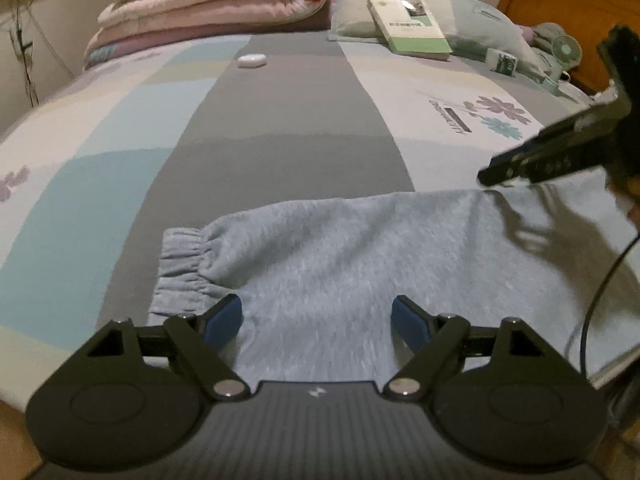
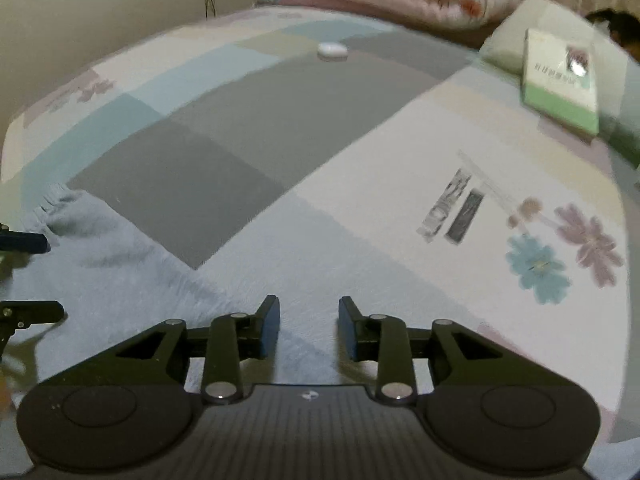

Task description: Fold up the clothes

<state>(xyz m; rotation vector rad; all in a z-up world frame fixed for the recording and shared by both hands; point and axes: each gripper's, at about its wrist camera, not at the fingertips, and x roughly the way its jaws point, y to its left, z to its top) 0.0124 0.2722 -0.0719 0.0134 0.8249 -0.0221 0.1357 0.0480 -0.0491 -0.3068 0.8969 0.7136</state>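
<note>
A light blue fleece garment [image 1: 340, 256] lies flat on the bed, its elastic cuff [image 1: 180, 268] at the left. My left gripper [image 1: 318, 320] is open just above the garment near the cuff. My right gripper [image 2: 308, 328] is open over the garment [image 2: 132, 280] and holds nothing. The right gripper also shows in the left wrist view [image 1: 492, 176] at the right, above the garment's far edge. The left gripper's fingers [image 2: 28, 242] show at the left edge of the right wrist view.
The bed sheet [image 1: 280, 120] has grey, blue and white patches with flower prints. A pink folded quilt [image 1: 216, 4], a pillow [image 1: 472, 16] with a green book [image 1: 412, 24], a small white case [image 1: 252, 60] and a small fan [image 1: 564, 52] lie at the far end.
</note>
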